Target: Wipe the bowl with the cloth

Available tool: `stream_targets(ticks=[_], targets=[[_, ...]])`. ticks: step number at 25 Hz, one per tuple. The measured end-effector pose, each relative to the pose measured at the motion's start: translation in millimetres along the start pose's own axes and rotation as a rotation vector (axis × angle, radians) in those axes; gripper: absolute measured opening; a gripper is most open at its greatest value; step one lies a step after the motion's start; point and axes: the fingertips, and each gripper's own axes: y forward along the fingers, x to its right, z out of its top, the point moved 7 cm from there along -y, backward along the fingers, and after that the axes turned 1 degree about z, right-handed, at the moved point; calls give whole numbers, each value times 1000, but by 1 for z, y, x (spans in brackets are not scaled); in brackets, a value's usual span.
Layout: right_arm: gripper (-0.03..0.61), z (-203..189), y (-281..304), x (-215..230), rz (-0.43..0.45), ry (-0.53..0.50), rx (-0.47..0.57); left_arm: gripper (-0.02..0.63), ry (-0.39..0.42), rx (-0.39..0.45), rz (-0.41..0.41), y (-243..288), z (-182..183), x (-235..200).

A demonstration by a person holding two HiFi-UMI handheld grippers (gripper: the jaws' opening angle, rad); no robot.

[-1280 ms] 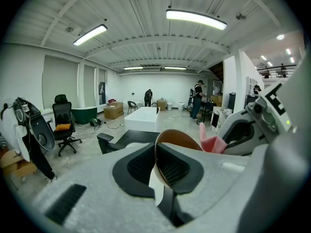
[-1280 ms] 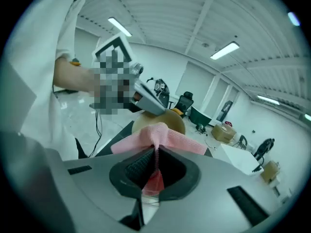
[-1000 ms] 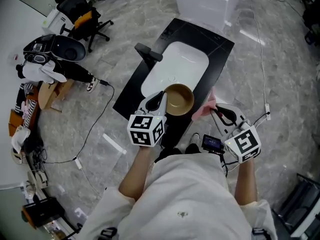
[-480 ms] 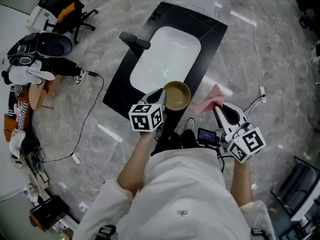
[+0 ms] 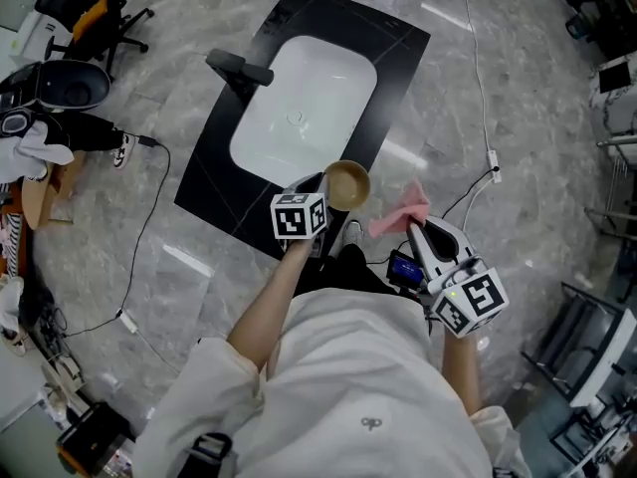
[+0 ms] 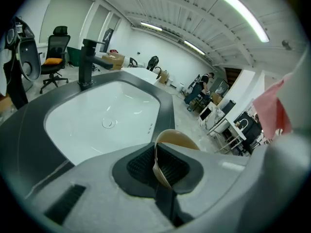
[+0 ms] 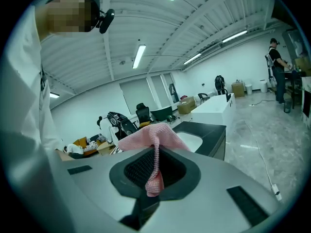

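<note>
A tan bowl hangs in the air off the near right corner of the black counter. My left gripper is shut on its rim; in the left gripper view the bowl's wall stands pinched between the dark pads. A pink cloth is held to the bowl's right, apart from it. My right gripper is shut on the cloth, and in the right gripper view a fold of the cloth hangs down between the pads.
A white sink basin is set in the black counter, with a black tap at its left edge. Cables run over the marble floor. An office chair and clutter stand at the far left. A person stands far off.
Both grippers and the person have backed away from the sink, so the bowl now hangs off the counter's corner. The cloth stays apart from the bowl.
</note>
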Motion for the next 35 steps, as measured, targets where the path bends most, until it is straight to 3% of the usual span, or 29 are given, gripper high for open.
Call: stream_targets(ticks=[13,15,18,23,26,30,35], targets=[[17,-8,-15,-13,-118,28,-10,29,-13,-16,-3,27,-24,-11],[17,-8,-16,-16,-126,28,-7,100,-13,-14,-4,27,-24,-11],[17,-7,-15,-20,-134,23,0,153,-23,-9,-12,25,-23,-13],[17,-6,-12,-27,-139,15,11,156,-24,7,-22,10,-19,-18],[17,-2,-10,-29,-147,5,30,156,-11,46,-38,-10,-7,-21],[17,8,-12,-31,-157,-20,73,146,64,132,-76,-59,17,-14],[17,27,-11,-36,-159,-64,142,43,185,289,-89,-132,57,-2]])
